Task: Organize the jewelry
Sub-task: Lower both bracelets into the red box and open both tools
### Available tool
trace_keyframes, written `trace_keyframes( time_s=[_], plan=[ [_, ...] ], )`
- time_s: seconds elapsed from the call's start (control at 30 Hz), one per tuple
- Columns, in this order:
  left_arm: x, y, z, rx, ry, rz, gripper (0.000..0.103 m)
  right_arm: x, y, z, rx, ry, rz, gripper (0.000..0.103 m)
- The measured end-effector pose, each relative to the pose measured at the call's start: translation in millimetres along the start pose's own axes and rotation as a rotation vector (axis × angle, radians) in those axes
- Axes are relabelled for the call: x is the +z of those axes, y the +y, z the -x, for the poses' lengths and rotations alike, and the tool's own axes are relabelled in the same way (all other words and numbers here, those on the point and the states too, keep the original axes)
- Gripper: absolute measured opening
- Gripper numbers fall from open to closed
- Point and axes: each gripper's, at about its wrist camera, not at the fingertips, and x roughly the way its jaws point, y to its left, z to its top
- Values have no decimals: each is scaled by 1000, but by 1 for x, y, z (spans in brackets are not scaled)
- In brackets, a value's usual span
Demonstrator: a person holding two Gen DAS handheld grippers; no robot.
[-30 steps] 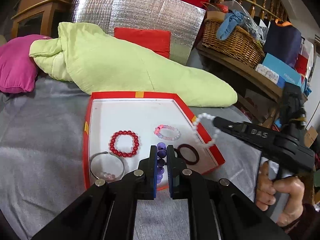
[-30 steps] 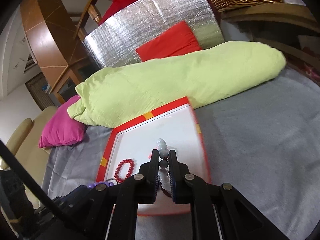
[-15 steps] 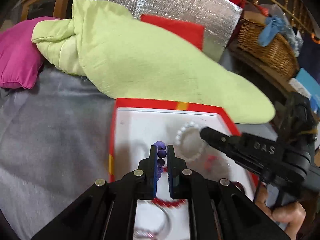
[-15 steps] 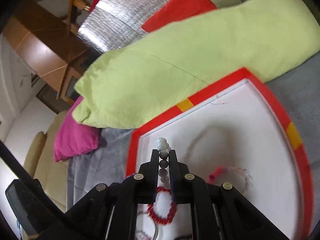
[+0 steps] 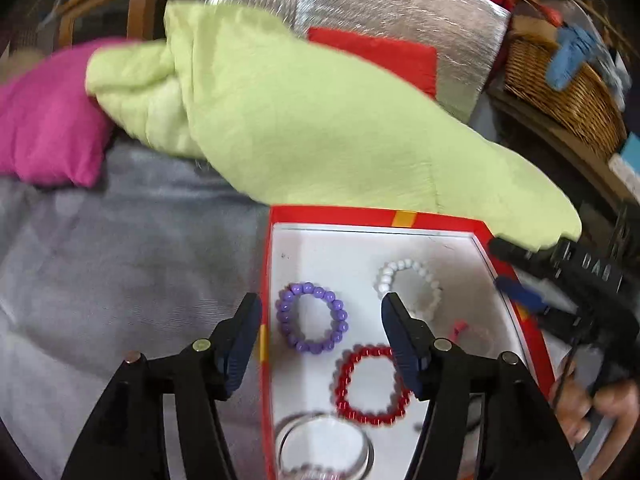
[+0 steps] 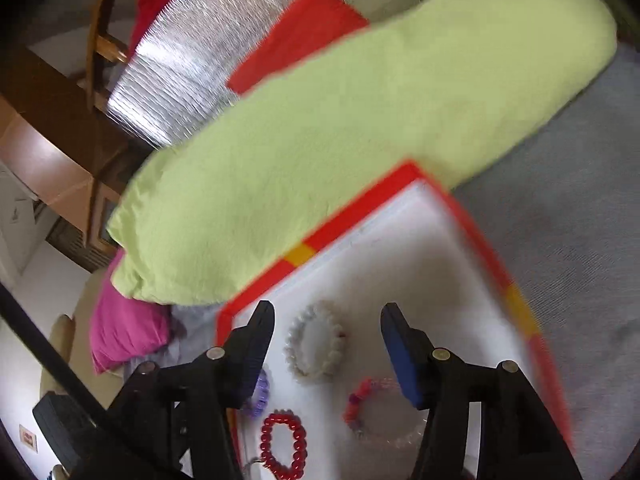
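Note:
A red-rimmed tray [image 5: 404,218] with a white floor lies on the grey bedcover. In it lie a purple bead bracelet [image 5: 312,318], a white bead bracelet [image 5: 408,286], a red bead bracelet [image 5: 374,386], a pink-and-clear bracelet [image 6: 376,412] and a silver bangle [image 5: 324,448]. My left gripper [image 5: 320,312] is open and empty above the purple bracelet. My right gripper [image 6: 326,326] is open and empty above the white bracelet [image 6: 316,348]; it also shows at the tray's right edge in the left wrist view [image 5: 560,280].
A long light-green pillow [image 5: 320,128] lies just behind the tray. A pink cushion [image 5: 48,136] sits at the left. A silver foil panel [image 5: 380,28] with a red cushion [image 5: 376,56] stands behind. A wicker basket [image 5: 560,80] is on a shelf at the right.
Both grippers opened. The purple bracelet dropped from the left gripper and the white one from the right; both now lie in the tray's far half.

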Motion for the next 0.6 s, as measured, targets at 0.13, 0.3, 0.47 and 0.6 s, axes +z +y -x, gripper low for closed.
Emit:
trace_keyframes(
  time_s=[0.13,0.3,0.47,0.6],
  plan=[
    [-11,-6,43,136,-45,-31,78,2,18,46,4,-43,103,59],
    [-48,-4,87,278,-58,-69,84,-27,41,108,-97,-113,306,59],
    [-84,-6,120,382,-70,-74,85,-72,33,154,-229,-94,433,59],
    [-110,-16,144,410,-100,-124,85,-110,24,183,-300,-56,507,59]
  ],
)
